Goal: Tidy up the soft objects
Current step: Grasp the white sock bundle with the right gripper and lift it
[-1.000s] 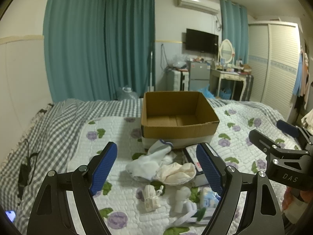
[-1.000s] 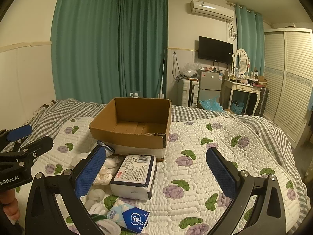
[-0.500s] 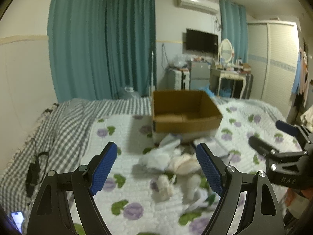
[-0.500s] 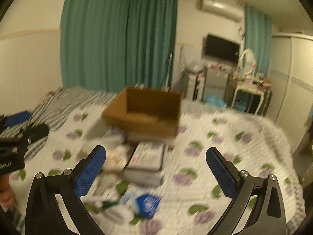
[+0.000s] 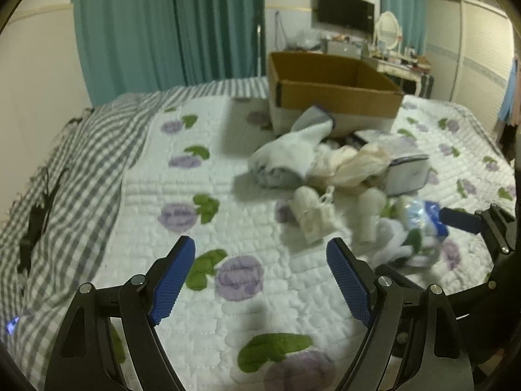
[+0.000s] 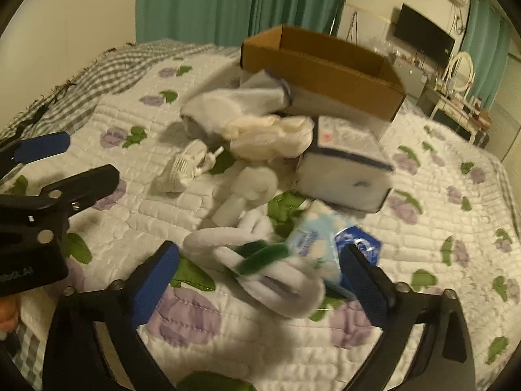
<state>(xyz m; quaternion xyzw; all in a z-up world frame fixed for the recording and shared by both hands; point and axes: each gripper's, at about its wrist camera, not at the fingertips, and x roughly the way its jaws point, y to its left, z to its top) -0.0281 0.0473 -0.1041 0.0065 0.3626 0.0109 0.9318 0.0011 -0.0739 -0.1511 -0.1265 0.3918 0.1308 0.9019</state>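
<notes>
Partly blurred | white plush (image 6: 260,273) btwn closing R fingers (image 6: 156,277) | box (image 6: 325,65) interior hidden

Teal curtains (image 5: 169,26), wall television (image 5: 345,10), white dressing table (image 5: 402,65), quilted bed (image 5: 208,176)

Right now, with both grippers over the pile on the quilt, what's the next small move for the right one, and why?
Probably ease the right gripper a little lower and let it close on the white plush toy with green trim. Its jaws are closing, that toy lies between them unpinched, and the brown cardboard box stands open behind.
</notes>
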